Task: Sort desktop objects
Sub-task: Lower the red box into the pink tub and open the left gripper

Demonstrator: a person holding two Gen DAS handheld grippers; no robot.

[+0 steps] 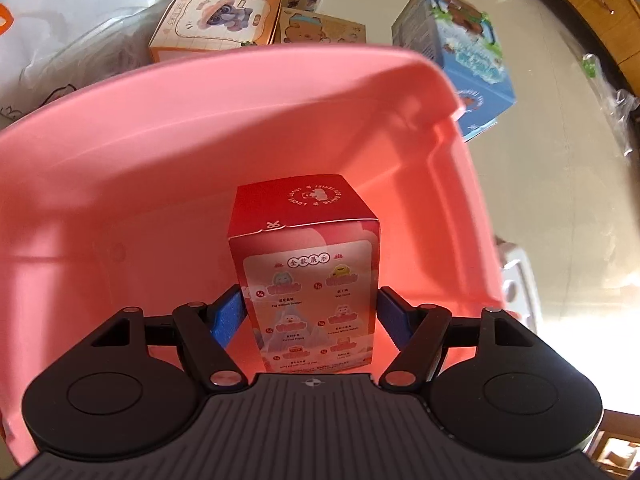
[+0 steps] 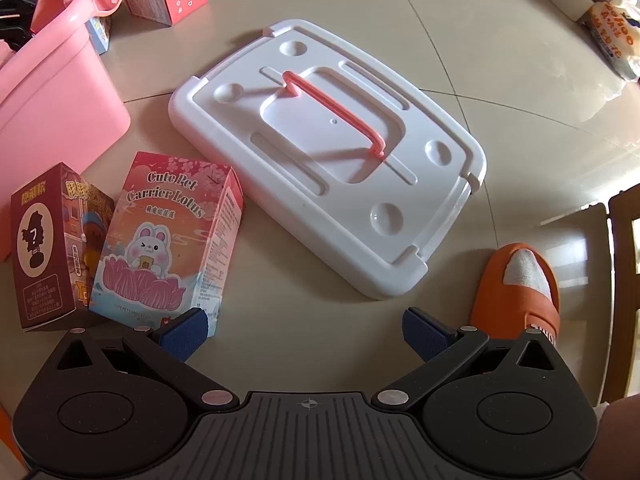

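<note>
In the left wrist view, my left gripper reaches into a pink bin. A red toy box stands upright between its blue pads, which sit against the box's two sides. In the right wrist view, my right gripper is open and empty above the floor. A pink "Cute Pet Carrier Lotus" box lies just ahead of its left finger, with a dark red box to the left. The pink bin's outer wall shows at the upper left.
A white bin lid with a pink handle lies on the floor ahead of my right gripper. A foot in an orange slipper is at the right. Several more toy boxes and a blue box lie beyond the bin, beside plastic bags.
</note>
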